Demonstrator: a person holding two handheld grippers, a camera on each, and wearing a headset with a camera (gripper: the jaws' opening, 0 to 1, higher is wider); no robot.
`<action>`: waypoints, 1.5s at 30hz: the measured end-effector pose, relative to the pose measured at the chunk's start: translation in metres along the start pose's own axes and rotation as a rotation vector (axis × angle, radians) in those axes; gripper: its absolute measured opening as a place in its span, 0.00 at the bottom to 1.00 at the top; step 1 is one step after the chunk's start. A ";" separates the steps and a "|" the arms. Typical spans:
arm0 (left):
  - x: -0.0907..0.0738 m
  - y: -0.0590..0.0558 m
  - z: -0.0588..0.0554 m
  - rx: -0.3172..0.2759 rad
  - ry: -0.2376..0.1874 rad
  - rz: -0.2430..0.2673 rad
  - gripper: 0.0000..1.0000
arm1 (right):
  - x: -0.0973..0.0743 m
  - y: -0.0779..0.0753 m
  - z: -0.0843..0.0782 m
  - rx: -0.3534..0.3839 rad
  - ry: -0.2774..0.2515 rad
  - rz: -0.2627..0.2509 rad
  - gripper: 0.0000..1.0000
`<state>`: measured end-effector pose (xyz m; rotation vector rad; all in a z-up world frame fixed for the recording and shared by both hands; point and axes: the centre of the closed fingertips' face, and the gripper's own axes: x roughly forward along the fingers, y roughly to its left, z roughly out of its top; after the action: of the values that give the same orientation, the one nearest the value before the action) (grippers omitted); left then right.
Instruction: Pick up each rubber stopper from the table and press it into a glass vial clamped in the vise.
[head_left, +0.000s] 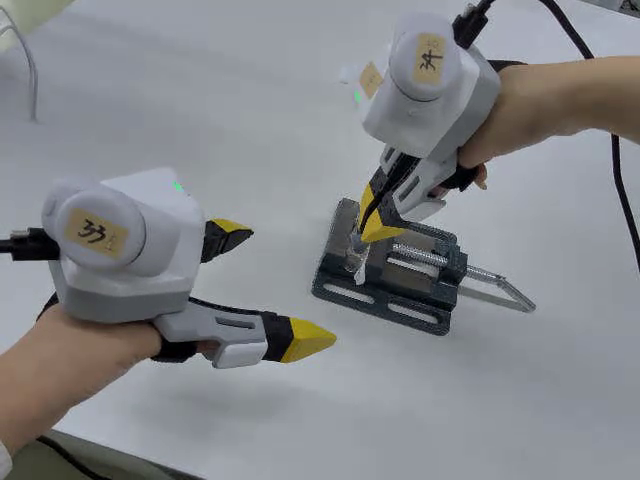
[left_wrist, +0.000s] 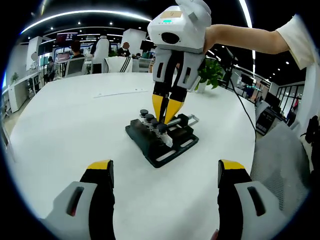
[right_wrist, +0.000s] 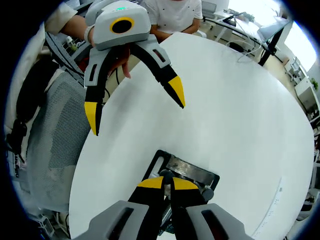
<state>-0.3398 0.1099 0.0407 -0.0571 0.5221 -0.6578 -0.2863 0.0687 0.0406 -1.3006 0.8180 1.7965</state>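
Vise (head_left: 388, 303), dark metal, slotted base.

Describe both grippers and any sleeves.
Both have bulky white-grey bodies, grey jaws with black sections and pointed yellow tips, and a black cable. The left gripper bears a tan sticker reading 33 and a green light; the right gripper a tan sticker with a handwritten mark. Forearms are bare; the right arm has a short white sleeve.
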 end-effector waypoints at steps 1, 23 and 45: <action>0.000 0.000 0.000 0.000 0.000 0.000 0.84 | 0.000 0.001 0.000 0.001 0.001 0.004 0.00; 0.006 -0.004 -0.003 -0.014 0.003 -0.008 0.84 | 0.006 0.005 -0.003 0.010 0.036 0.022 0.00; 0.011 -0.008 0.004 -0.016 -0.020 -0.015 0.83 | 0.006 0.008 -0.004 0.015 0.077 -0.003 0.00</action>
<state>-0.3351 0.0962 0.0415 -0.0826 0.5083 -0.6673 -0.2922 0.0627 0.0347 -1.3675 0.8690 1.7435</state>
